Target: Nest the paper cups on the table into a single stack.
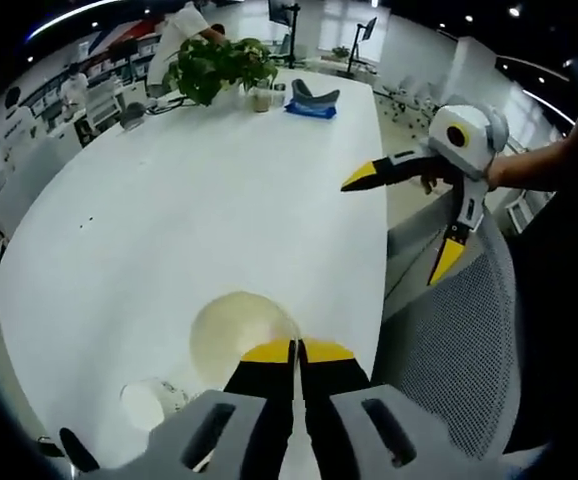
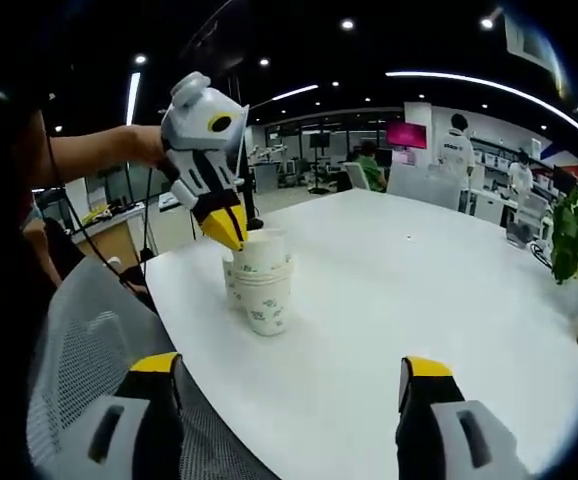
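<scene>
In the left gripper view, the left gripper [image 1: 297,352] rises from six o'clock with its yellow-tipped jaws pressed together over the rim of a paper cup [image 1: 237,335], seen from above as a pale round mouth just past the tips. In the right gripper view the same jaws are closed at the rim of the top cup, pinching it. A second cup mouth [image 1: 152,400] shows lower down toward seven o'clock; it is partly hidden by the gripper body, so whether it touches the first cup is hard to tell there.

The right gripper view makes the arrangement plainer: near ten o'clock from centre, close to the table's near edge, stands a nested stack of cups [image 2: 265,280] printed with small green marks, the top cup seated in the ones below, and a further cup just behind it on the left, seemingly touching.

The right gripper [image 2: 291,382] has its jaws spread wide with nothing between them, at five and seven o'clock of its own view; it is well apart from the cups, and in the left gripper view it hangs at two o'clock beyond the table edge.

The white table [image 1: 199,210] carries a potted plant [image 1: 219,68] and a blue object [image 1: 311,100] at its far end, toward twelve o'clock. A grey mesh chair [image 1: 469,350] stands by the table edge at four o'clock.
</scene>
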Action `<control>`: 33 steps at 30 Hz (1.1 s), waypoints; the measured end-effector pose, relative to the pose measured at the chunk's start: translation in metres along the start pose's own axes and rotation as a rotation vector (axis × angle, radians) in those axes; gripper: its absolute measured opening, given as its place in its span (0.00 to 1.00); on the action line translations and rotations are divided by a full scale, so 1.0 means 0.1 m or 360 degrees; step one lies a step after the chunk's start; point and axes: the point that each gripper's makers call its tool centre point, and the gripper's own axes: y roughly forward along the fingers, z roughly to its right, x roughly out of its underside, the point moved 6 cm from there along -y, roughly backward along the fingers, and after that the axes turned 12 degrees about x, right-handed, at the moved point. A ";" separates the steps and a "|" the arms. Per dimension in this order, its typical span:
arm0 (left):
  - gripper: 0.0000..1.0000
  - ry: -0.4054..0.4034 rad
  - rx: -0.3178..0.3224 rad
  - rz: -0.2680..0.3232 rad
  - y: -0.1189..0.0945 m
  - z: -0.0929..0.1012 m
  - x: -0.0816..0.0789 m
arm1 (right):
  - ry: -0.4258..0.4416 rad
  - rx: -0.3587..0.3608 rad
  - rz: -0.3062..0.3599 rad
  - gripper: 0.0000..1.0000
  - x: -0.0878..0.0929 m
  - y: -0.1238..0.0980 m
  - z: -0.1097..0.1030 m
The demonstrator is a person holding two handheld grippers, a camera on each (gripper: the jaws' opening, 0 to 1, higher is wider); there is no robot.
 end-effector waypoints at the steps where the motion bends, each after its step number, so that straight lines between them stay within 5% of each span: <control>1: 0.00 -0.0001 0.0003 -0.0002 0.02 -0.01 0.00 | 0.0000 0.0001 0.0000 0.90 0.00 0.00 0.00; 33: 0.00 -0.0030 0.0153 -0.0015 0.37 0.00 0.09 | -0.0012 -0.0028 -0.0024 0.89 0.02 0.01 -0.03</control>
